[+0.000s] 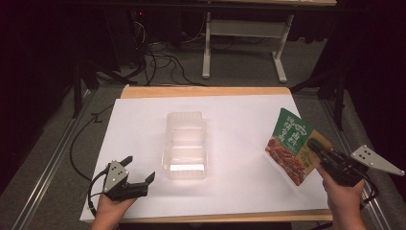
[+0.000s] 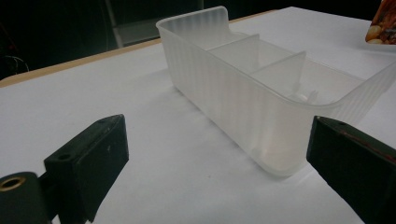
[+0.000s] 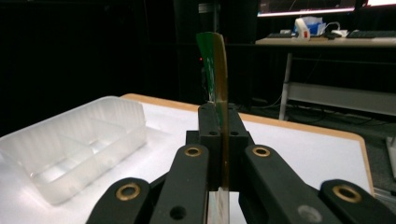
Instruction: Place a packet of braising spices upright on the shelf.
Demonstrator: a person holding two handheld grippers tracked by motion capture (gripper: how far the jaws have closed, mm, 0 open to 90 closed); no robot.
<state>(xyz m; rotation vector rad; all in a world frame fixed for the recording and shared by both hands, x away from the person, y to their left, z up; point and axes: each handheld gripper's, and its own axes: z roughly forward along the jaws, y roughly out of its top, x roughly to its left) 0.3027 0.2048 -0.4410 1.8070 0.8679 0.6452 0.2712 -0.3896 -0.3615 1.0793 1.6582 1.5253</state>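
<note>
Nearest the high view, the left gripper (image 1: pixel 141 173) rests with jaws apart just left of the clear divided tray (image 1: pixel 186 143), while the right gripper (image 1: pixel 320 149), clamped on the green snack packet (image 1: pixel 292 143), holds it above the table's right side, so the carry step seems in hand, and next the packet needs swinging over a tray compartment.

Glossy green printed foil snack packet (image 1: pixel 293 145); frosted, ribbed translucent plastic divided tray (image 1: pixel 186 146); matt white paper sheet (image 1: pixel 239 124) on the wood-edged bench (image 1: pixel 201 91); matt black claw pads.
</note>
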